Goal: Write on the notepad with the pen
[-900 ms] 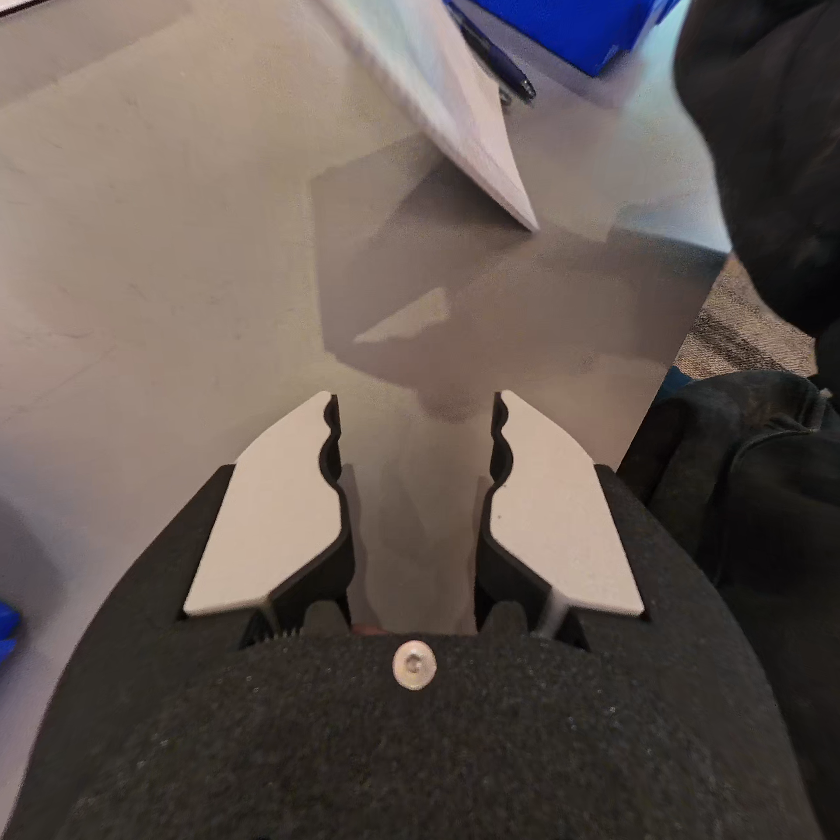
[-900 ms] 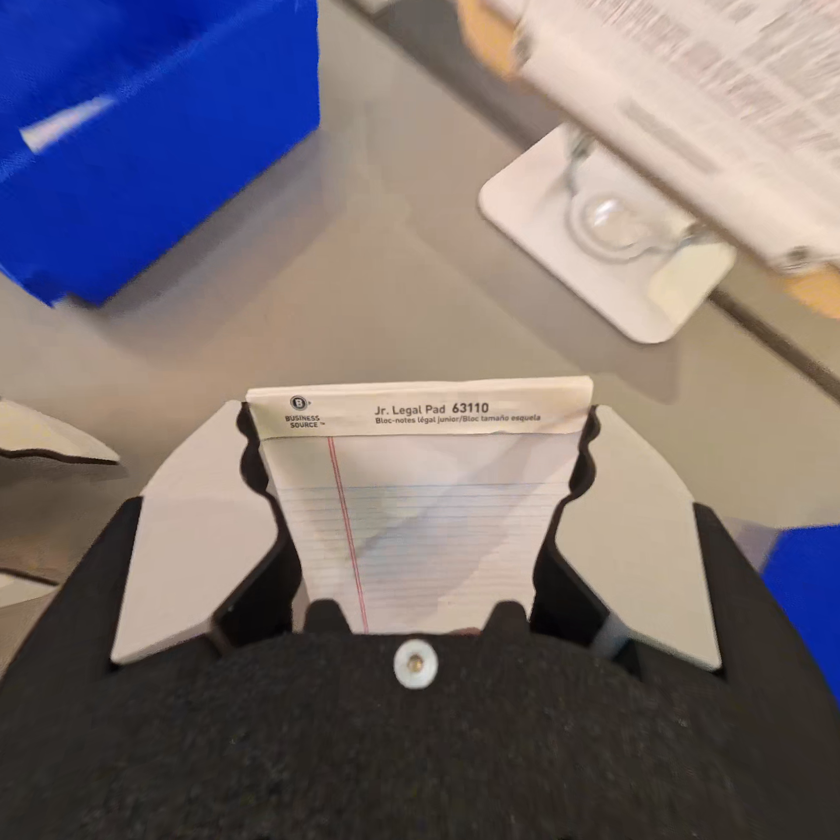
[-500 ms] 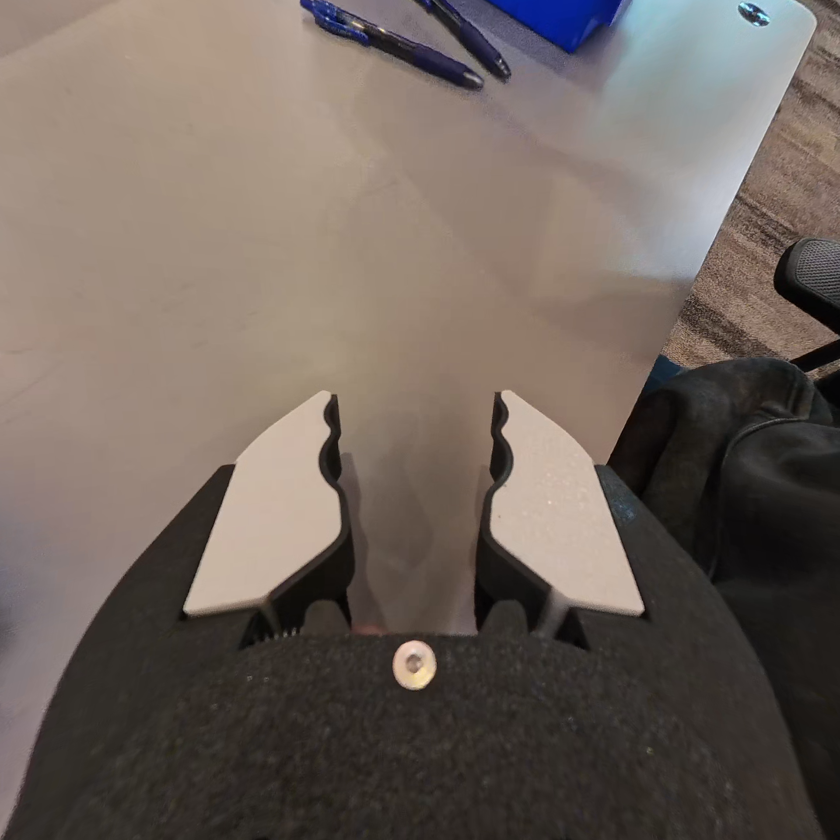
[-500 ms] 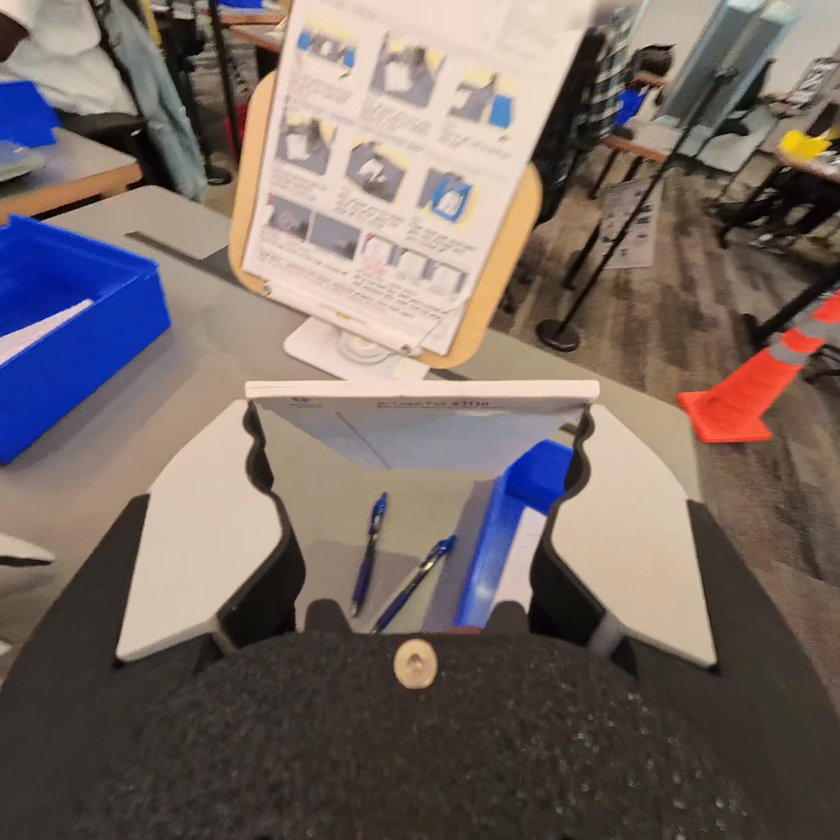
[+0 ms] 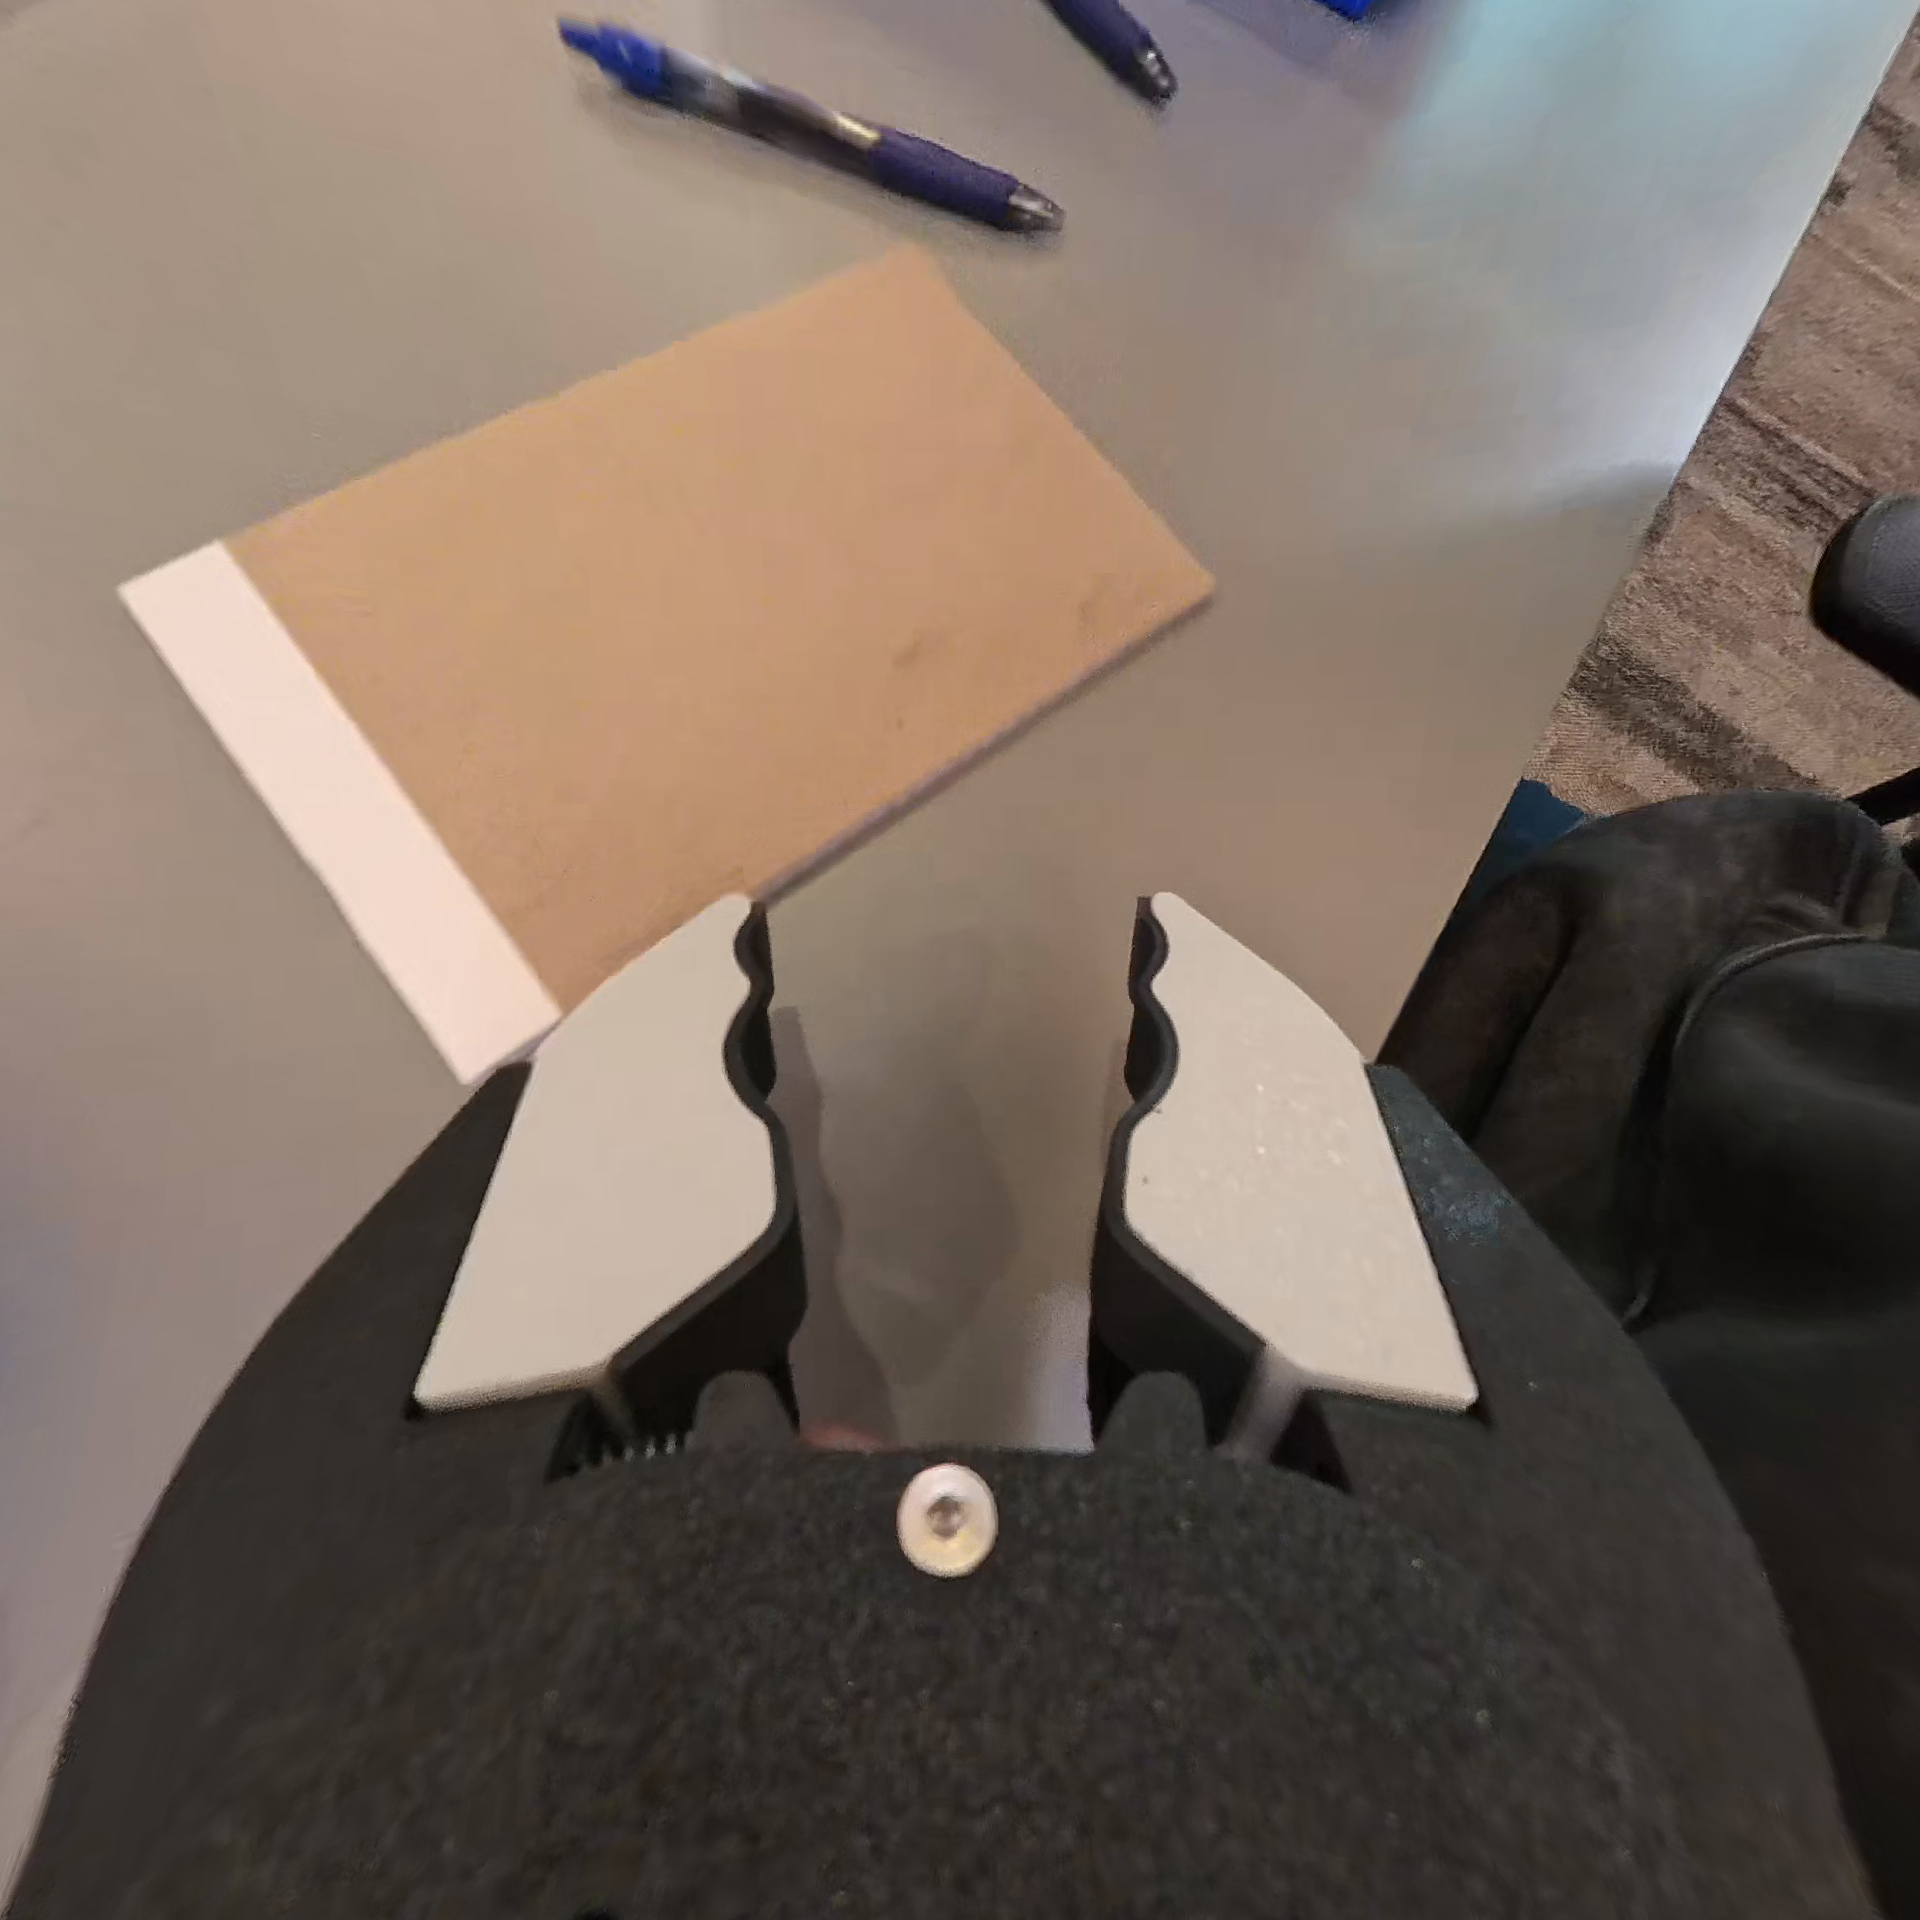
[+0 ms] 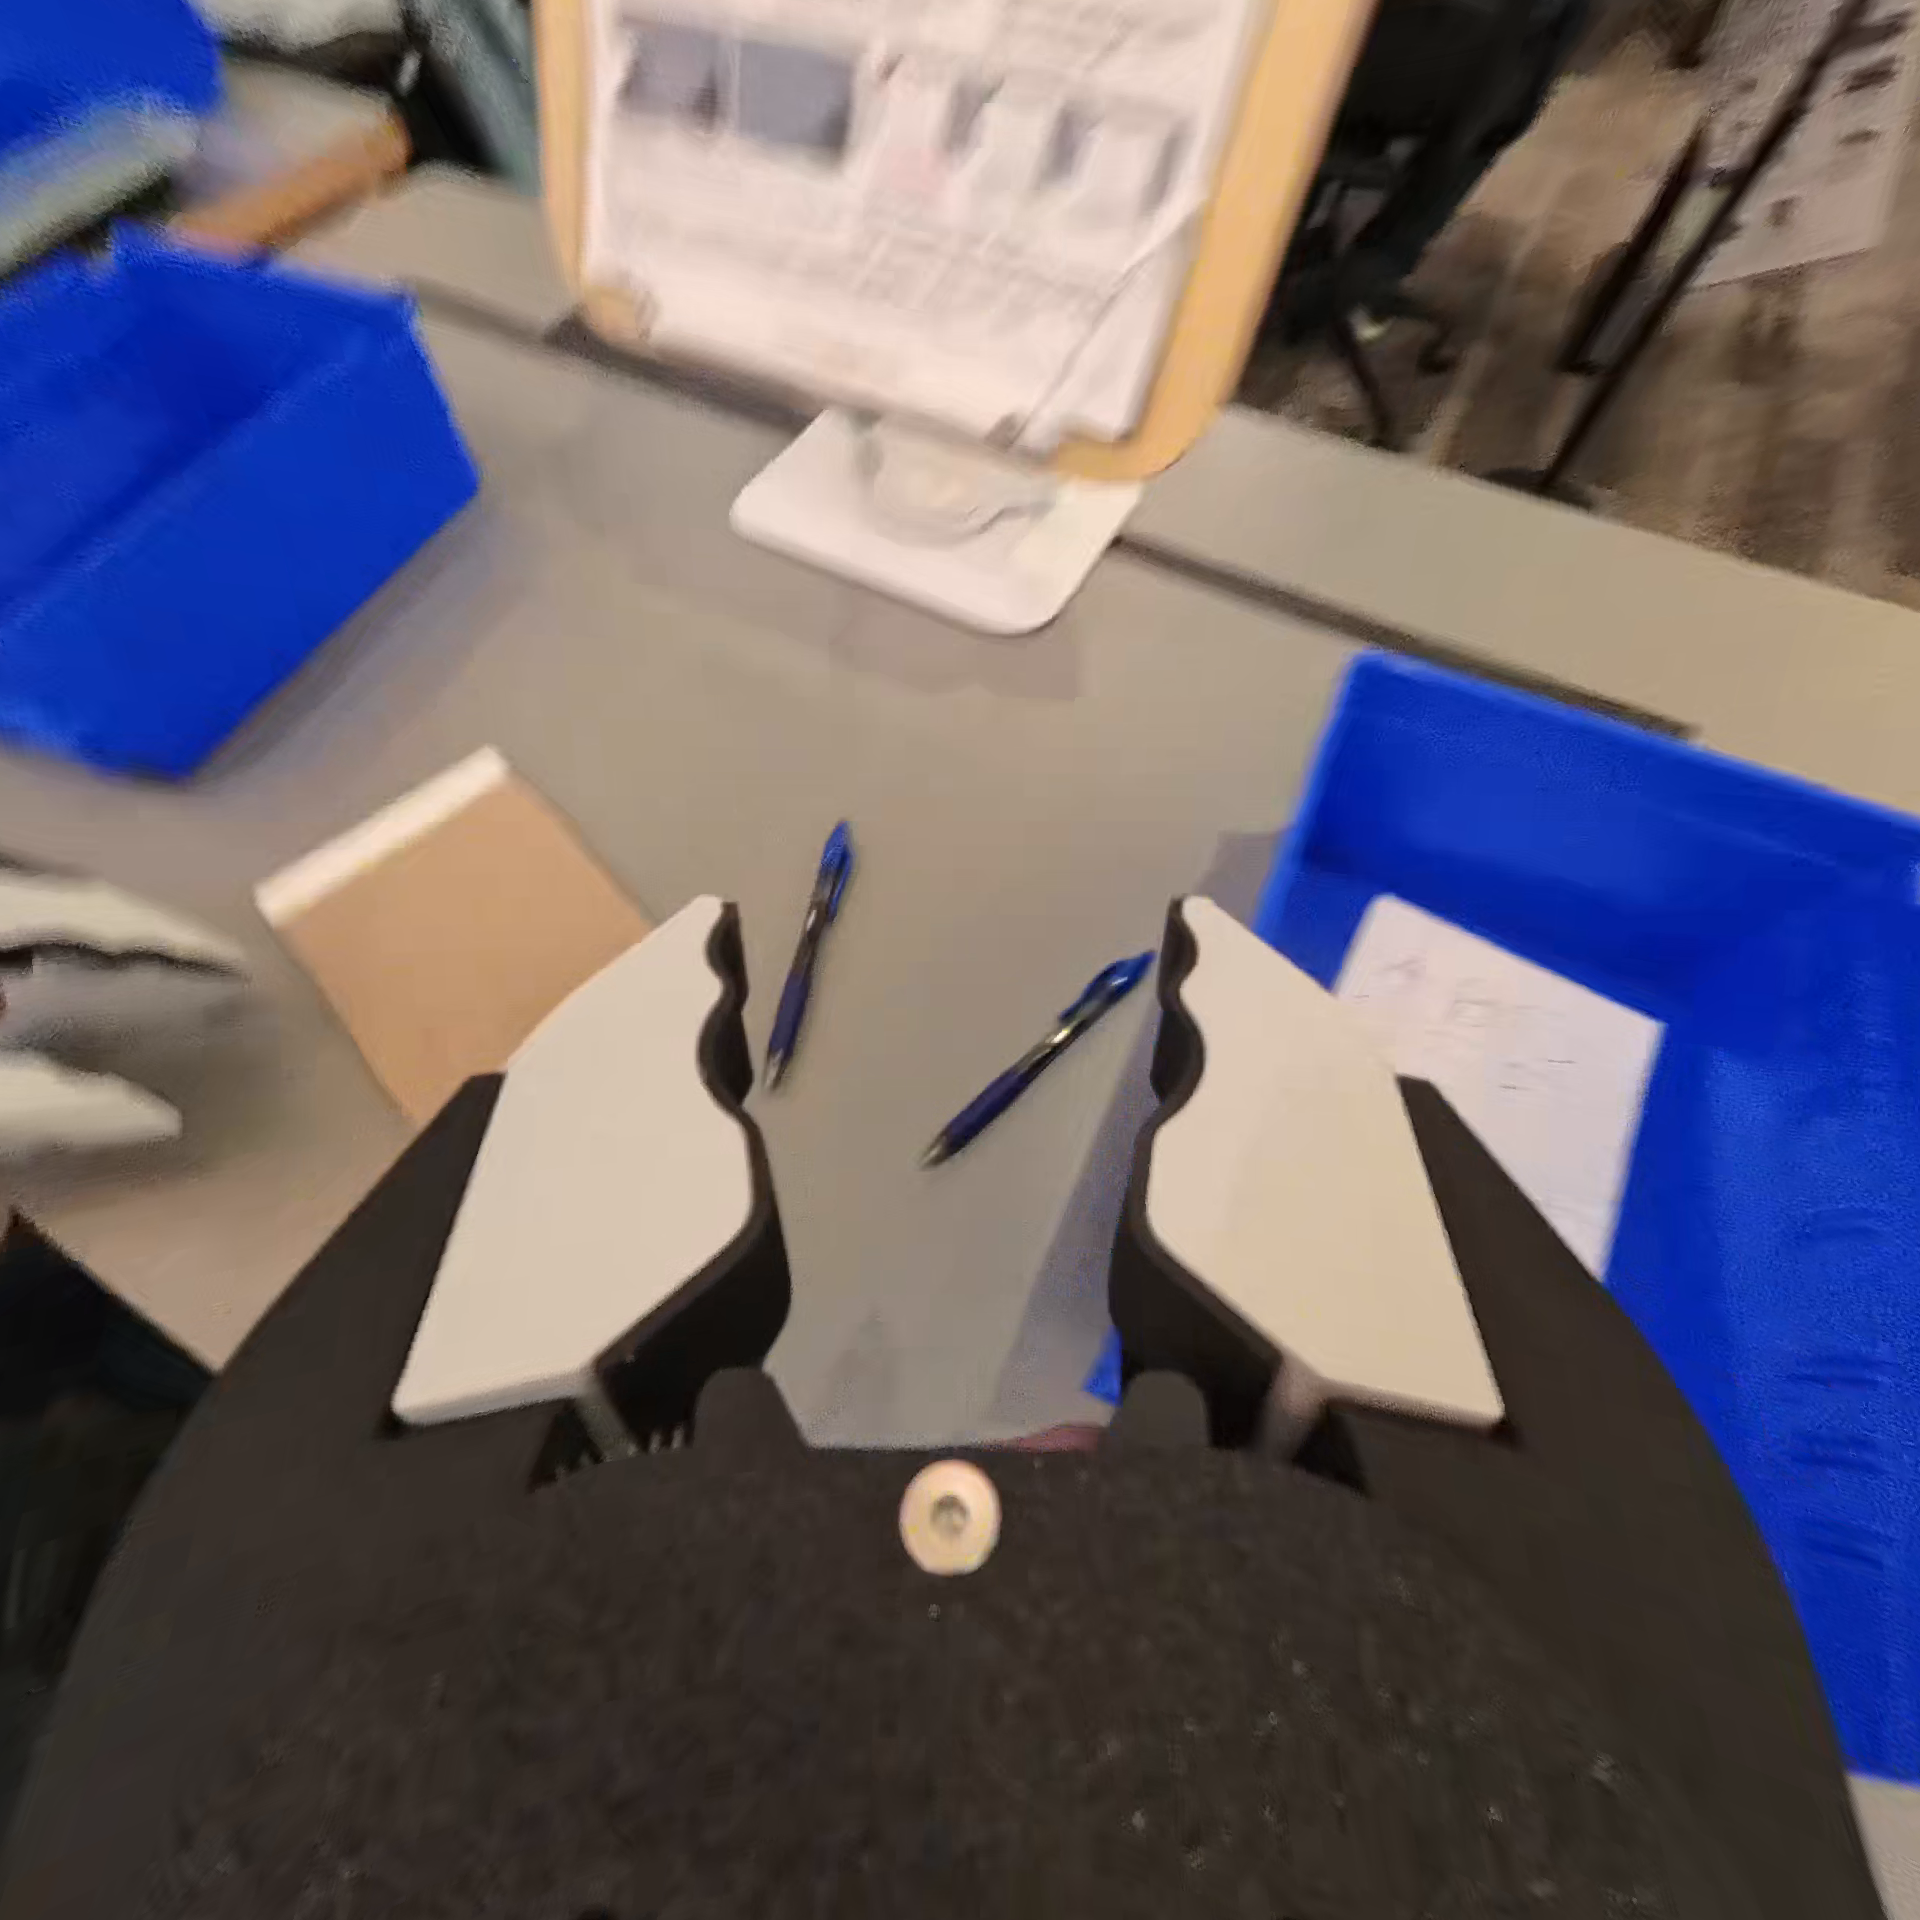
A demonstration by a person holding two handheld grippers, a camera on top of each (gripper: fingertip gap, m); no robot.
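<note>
The notepad point(image 5: 665, 634) lies face down on the grey table, brown cardboard back up, white binding strip at its left end. It also shows in the right wrist view point(image 6: 447, 935). Two blue pens lie beyond it: one point(image 5: 810, 125) near the pad, another point(image 5: 1117, 42) partly cut off at the top edge. In the right wrist view the pens point(image 6: 805, 951) point(image 6: 1039, 1055) lie ahead of my fingers. My left gripper point(image 5: 951, 914) is open and empty just right of the pad's near edge. My right gripper point(image 6: 951, 914) is open and empty above the table.
A blue bin point(image 6: 1766, 935) holding a white sheet stands at the right, another blue bin point(image 6: 208, 520) at the left. A clipboard stand point(image 6: 914, 312) is at the back. The table edge point(image 5: 1662, 520) runs at the right, with a dark bag point(image 5: 1714, 1091) beside it. My right fingertips sit around 35 centimeters from my left ones.
My right gripper let go of the notepad, which now lies face down on the table. The right jaws narrowed but stay open. The left gripper stayed open.
</note>
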